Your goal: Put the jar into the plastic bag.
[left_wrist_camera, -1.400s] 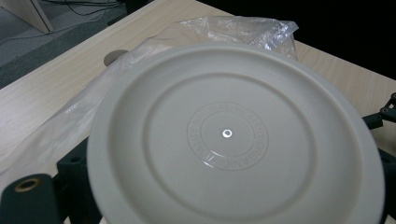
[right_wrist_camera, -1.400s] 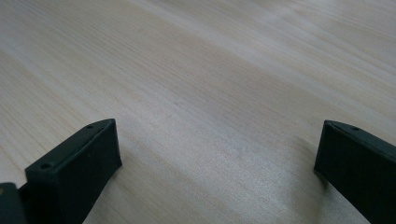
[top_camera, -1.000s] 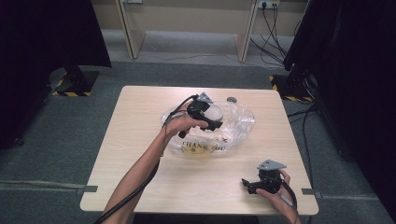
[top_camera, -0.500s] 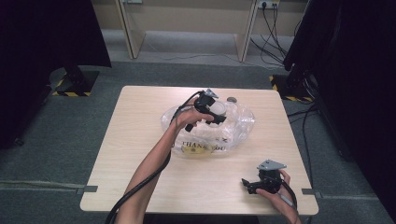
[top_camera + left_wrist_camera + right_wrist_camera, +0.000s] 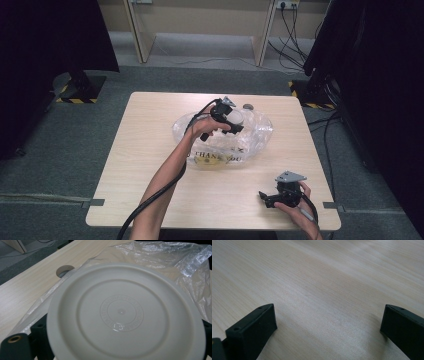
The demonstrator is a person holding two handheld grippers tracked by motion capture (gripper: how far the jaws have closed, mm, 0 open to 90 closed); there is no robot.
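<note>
Pale wood-grain surface (image 5: 150,165) on grey carpet, dark curtains to either side, cables along the far wall. Clear plastic bag (image 5: 257,135) with printed lettering, crumpled, near the middle of the surface and a little toward the far edge. Round cable hole (image 5: 64,270) in the surface just beyond the bag, close to the far edge. Left hand-held gripper (image 5: 231,120) raised over the bag's far part, pinching a white plastic plate (image 5: 125,315) by its rim. Plate's underside turned to the left gripper view, embossed ring of lettering at its centre, black jaws (image 5: 37,332) peeking out at both lower sides of the plate. Bag visible behind and around the plate. Right hand-held gripper (image 5: 270,197) low near the right near corner, well apart from the bag, spread wide over bare wood with nothing between its jaws.
</note>
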